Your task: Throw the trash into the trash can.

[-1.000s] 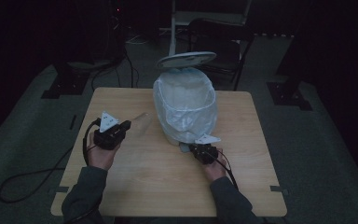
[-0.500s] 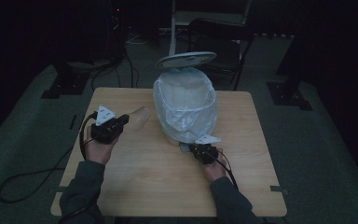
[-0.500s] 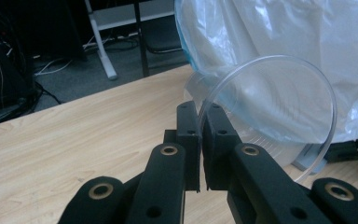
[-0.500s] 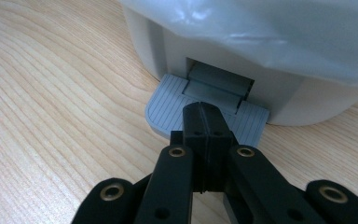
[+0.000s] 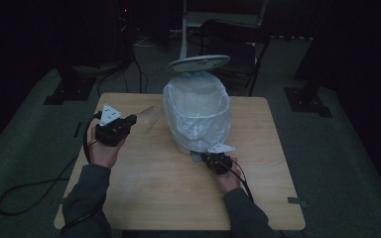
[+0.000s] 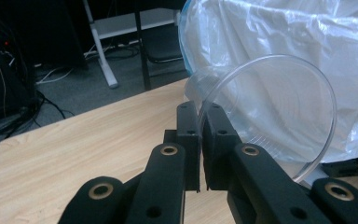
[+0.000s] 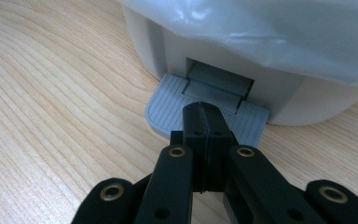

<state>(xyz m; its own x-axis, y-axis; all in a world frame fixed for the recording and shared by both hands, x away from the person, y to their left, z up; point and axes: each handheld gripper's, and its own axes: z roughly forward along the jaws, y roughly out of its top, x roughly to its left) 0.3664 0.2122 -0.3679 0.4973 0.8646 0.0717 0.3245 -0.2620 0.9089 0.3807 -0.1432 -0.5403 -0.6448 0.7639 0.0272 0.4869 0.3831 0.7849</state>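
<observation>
1. While the lid [image 5: 198, 63] of the pedal bin [image 5: 197, 119] stands tipped up at the far side, the high view has the left gripper [image 5: 129, 120] off the table [image 5: 154, 183], left of the bin, jaws clamped on the rim of a clear plastic cup [image 5: 148, 118]. Against the frames from a second ago that hand sits a bit higher and the cup has come up with it — the lift toward the open mouth looks underway. The right gripper [image 5: 202, 157] is at the near foot of the bin, same spot as before, so the lid stays propped.

2. Left gripper view: the jaws are pinched nearly together with only the thin wall of the cup [image 6: 265, 116] between them. The cup's round mouth faces the camera, and the white liner bag [image 6: 279, 56] is just behind it. Cup is beside the bin, not yet over the opening.

3. Right gripper view — the right gripper [image 7: 206, 114] has its jaws fully shut with nothing between them, their tips resting down on the ribbed grey pedal [image 7: 168, 105] that sticks out of the bin's base [image 7: 279, 93]. It looks like it is pressing the pedal rather than gripping it.

4. Judgement: pedal held, lid open, cup raised; what is left is carrying it right over the rim and letting go into the bag.
</observation>
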